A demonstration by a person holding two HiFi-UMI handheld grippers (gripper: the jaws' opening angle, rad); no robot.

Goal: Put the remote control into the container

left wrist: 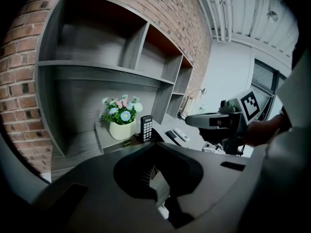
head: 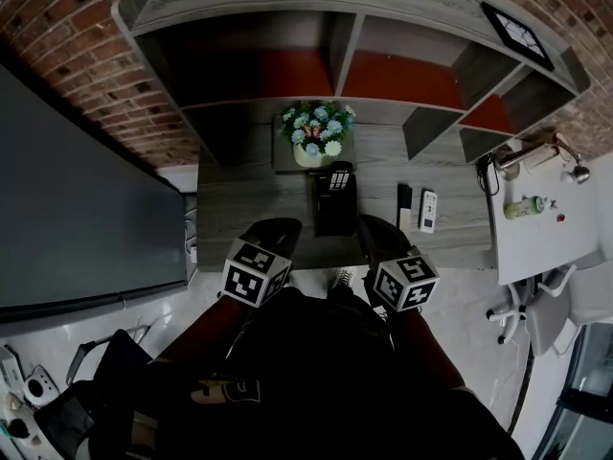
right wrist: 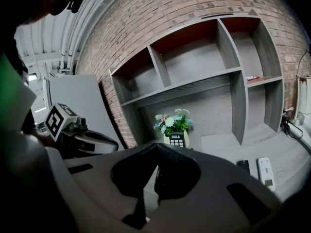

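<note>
Both claws are closed and hold nothing. My left claw (head: 280,226) has its jaws pressed together at the tips in the left gripper view, and the same goes for my right claw (head: 376,226) in the right gripper view.

The remote (head: 337,179) stands upright in the black container (head: 335,211) on the desk (head: 239,199), its keypad end sticking out at the top. The container is just in front of the flower pot (head: 309,155). From the head view, it lies ahead of both claws and between their lines, clear of each one. Both claws hover at the near edge of the desk, close to my body.

In the right gripper view the remote (right wrist: 177,141) shows just above my closed tips, in front of the pot. In the left gripper view it (left wrist: 146,127) shows just above them too, a little left, with the pot to its left.

A black remote (head: 404,199) and a white remote (head: 428,211) lie flat side by side on the desk to the right of the container, beyond my right claw.
</note>
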